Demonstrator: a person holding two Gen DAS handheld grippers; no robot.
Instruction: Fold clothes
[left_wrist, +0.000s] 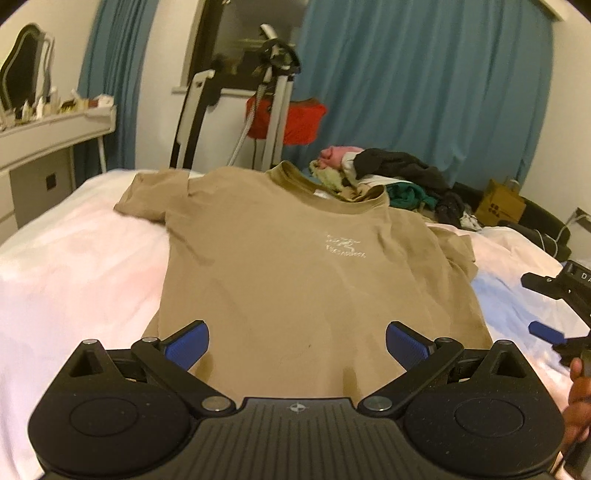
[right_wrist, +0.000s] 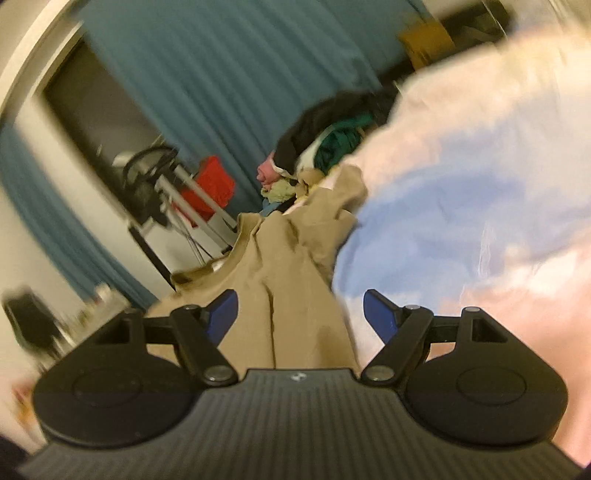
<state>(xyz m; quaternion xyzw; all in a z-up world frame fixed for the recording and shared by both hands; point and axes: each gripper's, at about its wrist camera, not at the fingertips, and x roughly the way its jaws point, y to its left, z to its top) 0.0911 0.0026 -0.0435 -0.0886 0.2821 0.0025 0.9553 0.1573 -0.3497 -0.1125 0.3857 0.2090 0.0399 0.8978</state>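
Note:
A tan t-shirt (left_wrist: 295, 266) with a small white chest print lies flat, front up, on the white bed (left_wrist: 74, 280), collar at the far end. My left gripper (left_wrist: 297, 345) is open just over the shirt's near hem, nothing between its blue pads. At the right edge of the left wrist view my right gripper (left_wrist: 550, 325) comes in beside the shirt, held by a hand (left_wrist: 576, 391). The right wrist view is rolled and blurred. There my right gripper (right_wrist: 299, 314) is open, and the shirt's (right_wrist: 291, 280) side edge runs between its fingers without touching the pads.
A pile of mixed clothes (left_wrist: 388, 173) sits at the bed's far end behind the collar. Beyond stand blue curtains (left_wrist: 424, 92), a white-framed machine (left_wrist: 273, 103) with a red cloth, a white dresser (left_wrist: 48, 133) at left and a cardboard box (left_wrist: 498, 203) at right.

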